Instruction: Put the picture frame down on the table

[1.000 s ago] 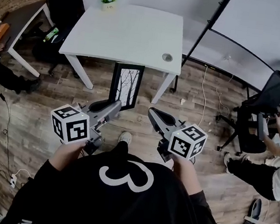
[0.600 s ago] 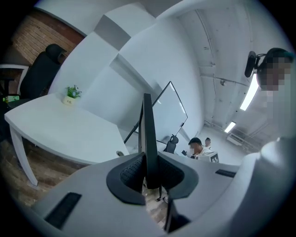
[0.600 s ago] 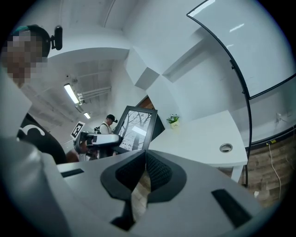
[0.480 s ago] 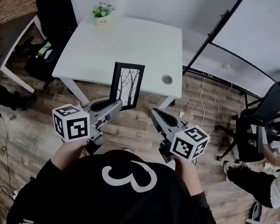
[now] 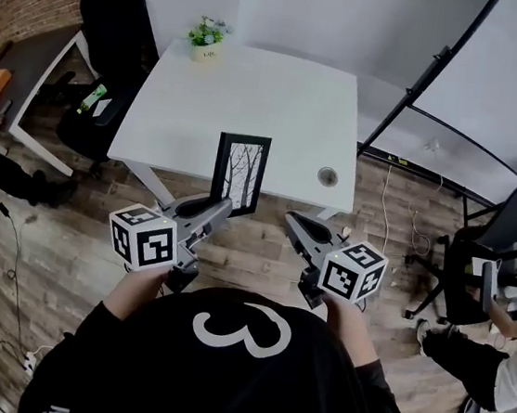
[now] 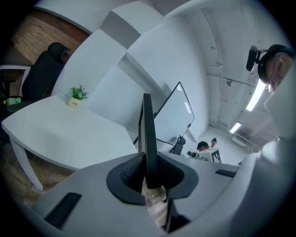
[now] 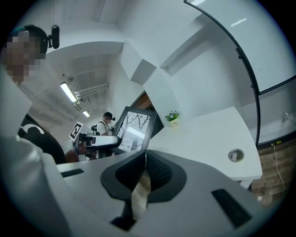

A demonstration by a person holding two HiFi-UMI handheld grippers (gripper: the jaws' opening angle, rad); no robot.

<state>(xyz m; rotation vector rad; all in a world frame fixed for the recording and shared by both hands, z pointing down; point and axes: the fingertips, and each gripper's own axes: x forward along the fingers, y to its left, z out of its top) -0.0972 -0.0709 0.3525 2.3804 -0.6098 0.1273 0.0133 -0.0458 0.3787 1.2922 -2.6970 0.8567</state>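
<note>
Left claw (image 5: 222,208) pinches the picture frame (image 5: 241,171) upright by the near edge of the desk (image 5: 281,101), right claw (image 5: 292,222) pressed together, empty; best carried inward and lowered squarely.

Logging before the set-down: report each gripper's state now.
Left gripper: closed on the edge of the picture frame.
Right gripper: closed, with nothing between its jaws.

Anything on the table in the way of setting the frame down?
Nothing visible does. The left gripper holds the picture frame upright at the near edge of the table, and the surface ahead is bare. The potted plant sits at the far edge, and the grommet hole is off to the right.
</note>
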